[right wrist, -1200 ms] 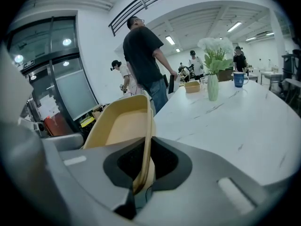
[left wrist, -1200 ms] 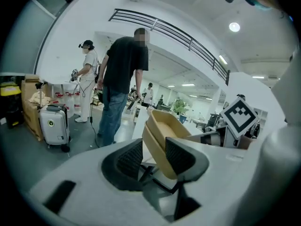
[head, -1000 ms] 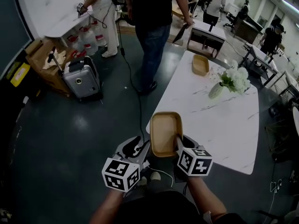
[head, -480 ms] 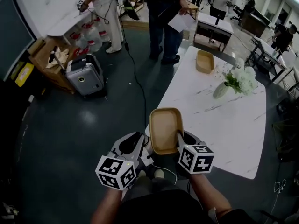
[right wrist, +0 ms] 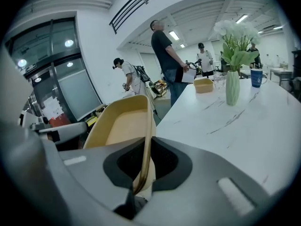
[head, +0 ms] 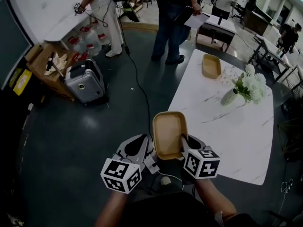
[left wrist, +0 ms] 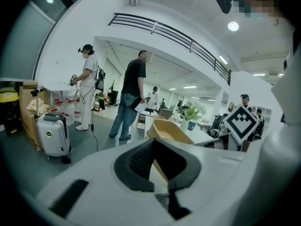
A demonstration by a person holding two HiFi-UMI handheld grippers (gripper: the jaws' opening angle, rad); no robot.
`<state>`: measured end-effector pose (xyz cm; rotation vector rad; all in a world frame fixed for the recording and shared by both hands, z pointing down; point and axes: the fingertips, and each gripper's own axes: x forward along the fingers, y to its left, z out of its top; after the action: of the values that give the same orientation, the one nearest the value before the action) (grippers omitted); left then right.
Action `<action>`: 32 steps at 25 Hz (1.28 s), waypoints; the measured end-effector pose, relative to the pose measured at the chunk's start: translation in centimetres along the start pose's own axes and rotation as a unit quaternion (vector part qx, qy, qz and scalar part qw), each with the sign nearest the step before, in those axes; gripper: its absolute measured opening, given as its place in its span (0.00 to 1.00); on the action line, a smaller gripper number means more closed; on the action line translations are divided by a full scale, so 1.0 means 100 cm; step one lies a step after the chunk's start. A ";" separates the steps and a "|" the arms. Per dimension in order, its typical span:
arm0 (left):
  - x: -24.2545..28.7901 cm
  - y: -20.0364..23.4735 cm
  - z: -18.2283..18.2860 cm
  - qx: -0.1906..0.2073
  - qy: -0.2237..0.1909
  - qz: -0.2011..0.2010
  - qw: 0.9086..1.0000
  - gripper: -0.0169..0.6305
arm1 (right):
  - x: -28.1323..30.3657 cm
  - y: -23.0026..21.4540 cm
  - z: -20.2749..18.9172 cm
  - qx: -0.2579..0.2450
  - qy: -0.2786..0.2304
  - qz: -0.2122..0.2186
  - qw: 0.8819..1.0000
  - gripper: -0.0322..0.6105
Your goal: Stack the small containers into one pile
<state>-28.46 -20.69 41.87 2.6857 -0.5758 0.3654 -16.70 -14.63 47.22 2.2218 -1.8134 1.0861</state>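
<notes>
Right gripper [right wrist: 143, 167] pinches tan container [right wrist: 123, 122] rim; left gripper [left wrist: 158, 163] just closed.

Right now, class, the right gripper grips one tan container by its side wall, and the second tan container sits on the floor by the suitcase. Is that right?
Not quite. The second tan container sits on the white table, at its far end, as the head view shows. The right gripper does grip the near tan container by its side wall.
</notes>
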 end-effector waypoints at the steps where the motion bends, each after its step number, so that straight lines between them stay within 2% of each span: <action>1: 0.005 0.008 0.005 0.003 -0.001 -0.008 1.000 0.02 | 0.006 0.002 0.004 0.003 -0.004 -0.005 1.000 0.08; 7: 0.040 0.066 0.030 0.027 0.021 -0.071 0.997 0.02 | 0.056 0.014 0.031 0.034 -0.028 -0.057 0.997 0.08; 12: 0.061 0.117 0.057 0.049 0.045 -0.135 0.989 0.02 | 0.101 0.039 0.053 0.056 -0.040 -0.100 0.993 0.08; 16: 0.074 0.152 0.076 0.054 0.056 -0.170 0.982 0.02 | 0.134 0.058 0.071 0.070 -0.043 -0.130 0.988 0.08; 27: 0.095 0.229 0.100 0.061 0.081 -0.219 0.970 0.02 | 0.197 0.079 0.103 0.084 -0.059 -0.189 0.977 0.08; 30: 0.102 0.257 0.110 0.072 0.082 -0.220 0.969 0.02 | 0.216 0.089 0.114 0.087 -0.065 -0.197 0.974 0.08; 32: 0.105 0.269 0.117 0.064 0.079 -0.217 0.971 0.03 | 0.224 0.095 0.117 0.082 -0.057 -0.199 0.975 0.08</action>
<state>-28.96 -51.79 42.75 2.7700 0.0886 0.4965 -18.47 -41.53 47.51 2.6358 -1.2619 1.0749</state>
